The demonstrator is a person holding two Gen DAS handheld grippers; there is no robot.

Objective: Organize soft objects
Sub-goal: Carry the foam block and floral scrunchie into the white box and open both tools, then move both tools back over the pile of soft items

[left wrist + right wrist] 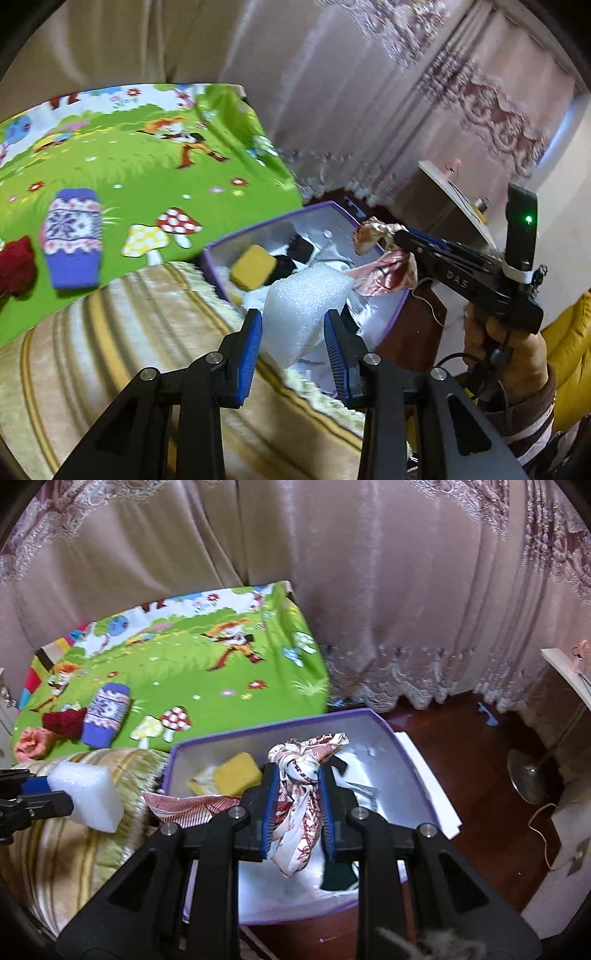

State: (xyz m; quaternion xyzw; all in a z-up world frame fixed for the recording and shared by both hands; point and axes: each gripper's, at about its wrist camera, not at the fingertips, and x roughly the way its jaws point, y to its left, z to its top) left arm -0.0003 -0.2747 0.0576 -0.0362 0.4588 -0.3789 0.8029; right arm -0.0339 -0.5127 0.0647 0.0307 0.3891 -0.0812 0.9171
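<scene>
My left gripper (293, 317) is shut on a white foam block (306, 295), held above the edge of a beige striped cushion (110, 332). In the right wrist view the left gripper (51, 794) and the foam block (88, 794) show at the left. My right gripper (298, 771) is shut on a white and red patterned scarf (306, 749), over a purple-rimmed box (277, 725). From the left wrist view, the right gripper (400, 236) hangs the scarf (384, 262) over the box (258, 229). A yellow sponge (236, 773) lies inside.
A blue knitted sock (105, 716), a red knitted piece (62, 722) and a pink soft item (33, 744) lie on a green cartoon mat (203, 686). Curtains hang behind. A metal stand base (532, 779) rests on the dark floor at right.
</scene>
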